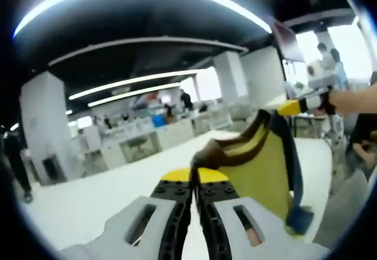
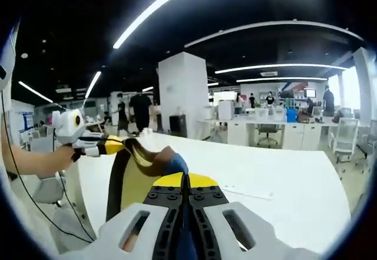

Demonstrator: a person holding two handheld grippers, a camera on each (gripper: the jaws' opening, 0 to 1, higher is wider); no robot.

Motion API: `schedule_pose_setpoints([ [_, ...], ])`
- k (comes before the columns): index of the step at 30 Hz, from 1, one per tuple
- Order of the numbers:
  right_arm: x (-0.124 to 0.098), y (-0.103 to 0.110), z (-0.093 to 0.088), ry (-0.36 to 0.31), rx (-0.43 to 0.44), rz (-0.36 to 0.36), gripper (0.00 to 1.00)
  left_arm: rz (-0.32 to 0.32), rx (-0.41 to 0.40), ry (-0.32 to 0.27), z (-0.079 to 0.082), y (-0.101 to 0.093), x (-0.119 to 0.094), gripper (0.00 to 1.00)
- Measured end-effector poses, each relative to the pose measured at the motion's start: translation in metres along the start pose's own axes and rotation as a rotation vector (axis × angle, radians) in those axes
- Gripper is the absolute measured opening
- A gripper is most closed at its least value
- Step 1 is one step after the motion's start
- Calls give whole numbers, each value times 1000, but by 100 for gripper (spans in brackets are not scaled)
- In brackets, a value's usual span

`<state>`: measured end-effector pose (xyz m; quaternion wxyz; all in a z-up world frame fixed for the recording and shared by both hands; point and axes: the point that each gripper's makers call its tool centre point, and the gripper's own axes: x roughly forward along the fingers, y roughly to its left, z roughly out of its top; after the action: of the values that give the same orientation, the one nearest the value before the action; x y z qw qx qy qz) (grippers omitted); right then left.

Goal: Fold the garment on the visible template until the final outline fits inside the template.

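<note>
Left claw (image 1: pixel 194 180) pressed together, pinching a dark-brown edge of the garment (image 1: pixel 265 171). Garment is yellow with dark-brown trim and a blue strip; it hangs lifted above the white counter (image 1: pixel 88 204), stretched between the two claws. In the left gripper view the right claw (image 1: pixel 288 108), yellow-tipped, grips the garment's far upper edge at upper right, with a forearm (image 1: pixel 356 101) behind it. The blue strip runs down the garment's right side to a blue patch at the bottom.

Right claw (image 2: pixel 185 180) also pressed together, pinching the garment (image 2: pixel 138 183) at a brown and blue fold just above its tips. In the right gripper view the left claw (image 2: pixel 118 145) comes in from the left, yellow tips closed on the garment's brown edge, held by a forearm (image 2: pixel 29 160). The garment sags between the two claws, yellow face down toward the counter (image 2: pixel 265 171), near its left edge. Cannot tell whether any part touches the counter.

Background: open office, white pillar (image 2: pixel 184 92), desks, chairs, several people standing far off, ceiling light strips. Template not discernible.
</note>
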<state>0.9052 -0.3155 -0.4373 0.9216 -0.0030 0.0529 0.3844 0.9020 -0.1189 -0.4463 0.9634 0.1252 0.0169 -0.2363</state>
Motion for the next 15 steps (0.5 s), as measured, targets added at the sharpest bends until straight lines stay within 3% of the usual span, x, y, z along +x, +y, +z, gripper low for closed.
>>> schedule_pose_setpoints([
  [9,40,-25,-19,34,22,-6,1,4,-46,53,-29,17,34,0],
  [15,65,-45,-43,74,48,-11,1,11,-64,101,-54,30,61,0],
])
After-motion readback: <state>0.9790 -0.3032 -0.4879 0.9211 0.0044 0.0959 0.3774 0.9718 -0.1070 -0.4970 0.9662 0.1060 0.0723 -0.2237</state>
